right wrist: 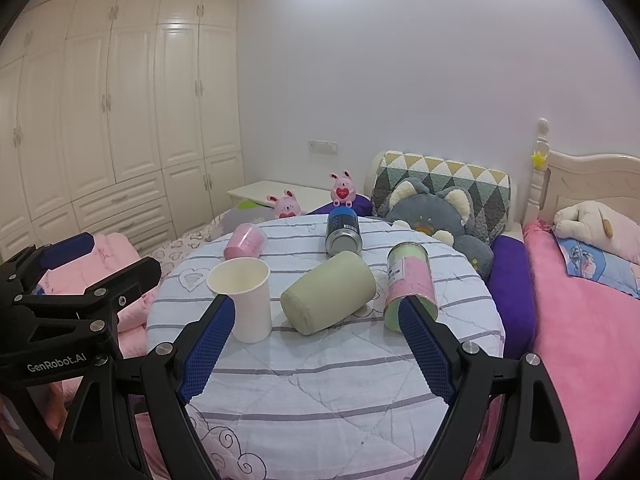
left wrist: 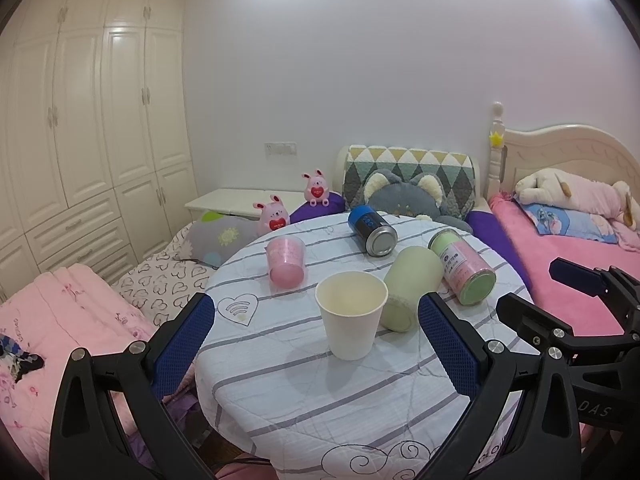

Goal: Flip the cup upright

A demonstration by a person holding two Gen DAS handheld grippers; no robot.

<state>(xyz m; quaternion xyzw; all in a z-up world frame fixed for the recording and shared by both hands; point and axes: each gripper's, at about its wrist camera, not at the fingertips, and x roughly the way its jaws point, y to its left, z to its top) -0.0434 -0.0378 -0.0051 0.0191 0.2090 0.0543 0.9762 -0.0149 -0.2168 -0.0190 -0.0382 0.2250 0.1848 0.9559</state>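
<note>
A white paper cup (left wrist: 351, 319) stands upright, mouth up, on the round table (left wrist: 320, 392); it also shows in the right wrist view (right wrist: 247, 300). A pale green cup (left wrist: 408, 288) lies on its side just right of it, also in the right wrist view (right wrist: 328, 298). A pink cup (left wrist: 286, 264) lies on its side further back left. My left gripper (left wrist: 316, 344) is open and empty, its blue pads wide on either side of the white cup. My right gripper (right wrist: 316, 344) is open and empty, in front of the white and green cups.
A blue can (left wrist: 372, 231) and a pink-and-green can (left wrist: 464, 266) lie on their sides at the back of the table. Beds with pink bedding (left wrist: 568, 280), plush toys (left wrist: 412, 196) and a wardrobe (left wrist: 88, 120) surround the table.
</note>
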